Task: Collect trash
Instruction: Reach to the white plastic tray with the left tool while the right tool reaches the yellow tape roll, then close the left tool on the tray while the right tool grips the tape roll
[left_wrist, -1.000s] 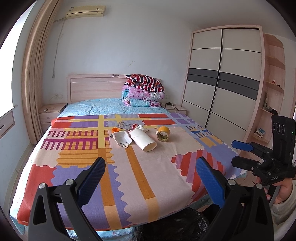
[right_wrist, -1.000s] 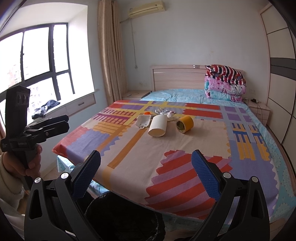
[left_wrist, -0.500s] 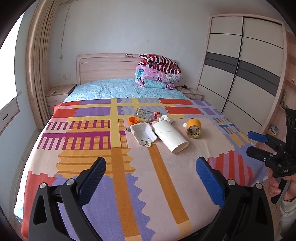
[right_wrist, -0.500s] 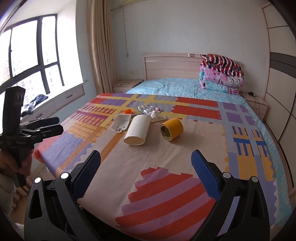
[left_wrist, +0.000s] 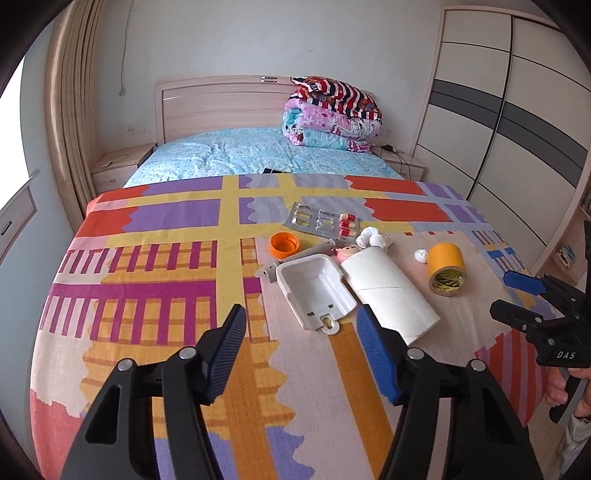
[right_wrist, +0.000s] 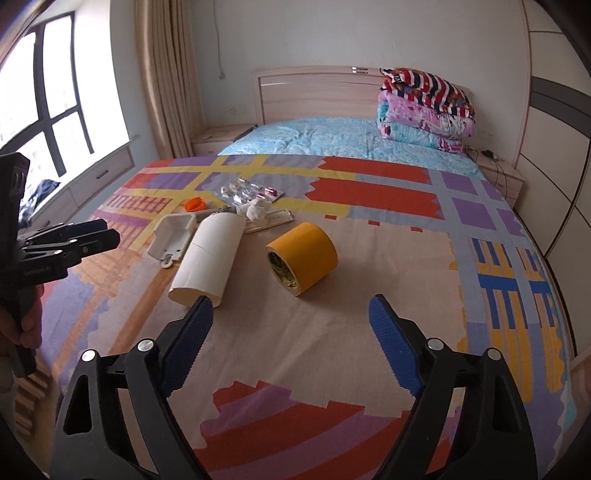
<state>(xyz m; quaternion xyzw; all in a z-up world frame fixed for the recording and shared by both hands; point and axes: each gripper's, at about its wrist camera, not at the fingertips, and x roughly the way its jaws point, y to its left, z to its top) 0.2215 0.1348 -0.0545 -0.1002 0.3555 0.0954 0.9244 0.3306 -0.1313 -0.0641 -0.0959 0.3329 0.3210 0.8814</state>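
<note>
While both grippers hover spread wide and empty over the patterned bedspread (left_wrist: 147, 258), the right gripper (left_wrist: 517, 295), lettered "DAS", faces the yellow tape roll (right_wrist: 303, 256); the left gripper (left_wrist: 301, 332) faces the white tray (left_wrist: 314, 288).

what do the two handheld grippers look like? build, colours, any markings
Both match: black plastic frames with triangular cutouts and silver pivot bolts, each carrying two fingers faced with ribbed blue pads. That holds for the left gripper and the right gripper. Seen from the left wrist view, the right one's body bears white "DAS" lettering. A bare hand grips its handle, with a light sleeve edge below. No cables visible.
</note>
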